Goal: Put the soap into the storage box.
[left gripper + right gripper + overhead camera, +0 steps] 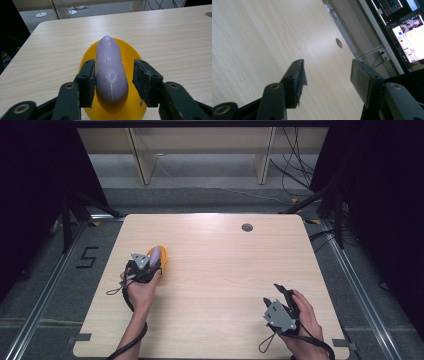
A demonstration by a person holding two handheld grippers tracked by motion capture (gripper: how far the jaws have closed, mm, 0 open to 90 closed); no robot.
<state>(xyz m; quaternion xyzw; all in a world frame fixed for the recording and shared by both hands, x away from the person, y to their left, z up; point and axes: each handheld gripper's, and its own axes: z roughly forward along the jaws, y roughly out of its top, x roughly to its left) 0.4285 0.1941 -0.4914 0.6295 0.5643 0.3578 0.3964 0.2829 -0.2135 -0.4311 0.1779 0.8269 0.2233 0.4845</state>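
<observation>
Light wood-grain table (220, 285), rounded corners, bare across most of its top. Round cable hole (247, 227) near the far edge, toward the right. Grey floor around the table; metal rails (45, 292) run along both sides. A black "5" (87, 257) marked on the floor to the left. Pale wooden shelf frame (200, 150) stands beyond the far edge, black cables (295, 165) trailing beside it. In the right gripper view, lit monitor screens (409, 40) past the table's edge.

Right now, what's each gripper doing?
Left gripper: open, jaws astride the purple eggplant on the yellow plate, right pad clear of it.
Right gripper: open, nothing between jaws.
</observation>
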